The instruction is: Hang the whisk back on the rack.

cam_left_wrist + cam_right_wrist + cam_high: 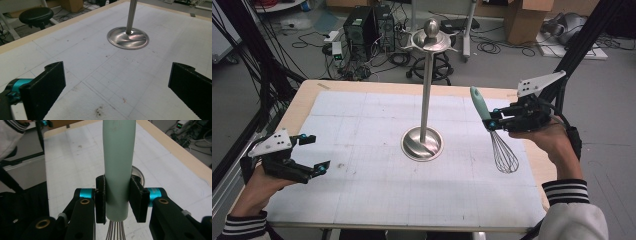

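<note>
A whisk (pixel 494 131) with a pale green handle (pixel 118 162) and wire loops hangs wires-down over the right side of the table. My right gripper (pixel 490 121) is shut on the lower end of its handle, both pads (pixel 137 198) pressed against it. A steel stand (pixel 426 95) with a round base (pixel 128 38) and a hooked top with a ball rises at the table's middle. Low over the left front of the table, my left gripper (pixel 314 152) stands open, nothing between its fingers (pixel 45 88).
A white gridded mat (pixel 377 165) covers the wooden table (pixel 304 97). Beyond the far edge are computer towers (pixel 368 27), cables, a stool (pixel 35 15) and cardboard boxes (pixel 524 20). Black frame poles stand at left and right.
</note>
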